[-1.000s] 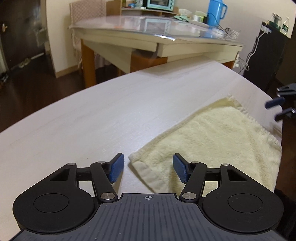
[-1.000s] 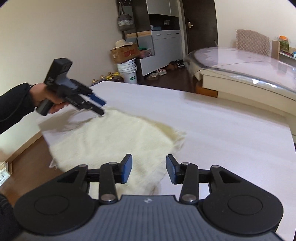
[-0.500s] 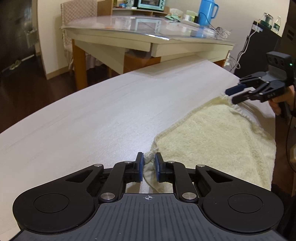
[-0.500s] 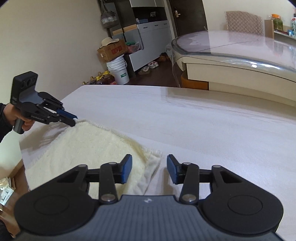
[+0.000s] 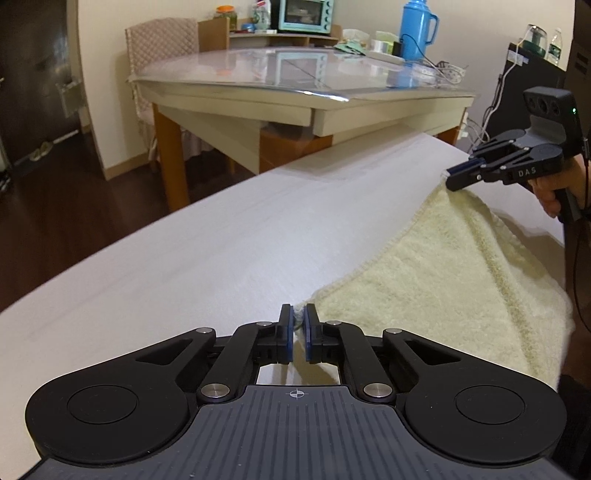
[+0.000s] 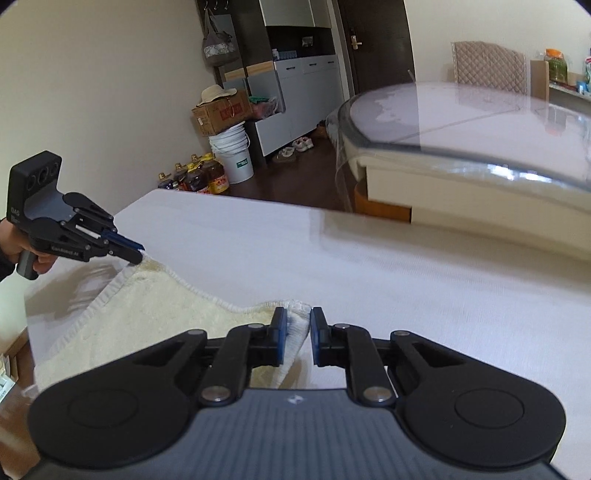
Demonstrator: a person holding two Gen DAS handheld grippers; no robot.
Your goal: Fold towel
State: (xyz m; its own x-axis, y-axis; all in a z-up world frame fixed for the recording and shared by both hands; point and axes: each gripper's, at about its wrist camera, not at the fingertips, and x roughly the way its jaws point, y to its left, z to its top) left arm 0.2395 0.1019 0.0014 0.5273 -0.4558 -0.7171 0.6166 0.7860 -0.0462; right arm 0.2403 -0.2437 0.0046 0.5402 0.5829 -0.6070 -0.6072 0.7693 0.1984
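Observation:
A pale yellow towel (image 5: 443, 280) lies on the white table (image 5: 184, 258), near its edge. My left gripper (image 5: 299, 321) is shut on one towel corner, whose fabric shows pinched between the blue pads. In the right wrist view the same left gripper (image 6: 138, 256) holds that corner slightly raised. My right gripper (image 6: 298, 325) has the other corner of the towel (image 6: 147, 306) bunched between its jaws, which are closing on it. Seen from the left wrist, the right gripper (image 5: 448, 177) grips this corner just above the table, held by a hand (image 5: 550, 188).
A second table with a glass top (image 5: 295, 74) stands beyond, carrying a blue thermos (image 5: 415, 29) and a toaster oven (image 5: 304, 14), with a chair (image 5: 162, 48) behind. On the floor are white buckets (image 6: 234, 155), a cardboard box (image 6: 221, 110) and bottles (image 6: 199, 177).
The left jaws closed on the towel's near corner. The right gripper moved in over the other corner and its jaws narrowed onto it. Both corners now sit slightly raised.

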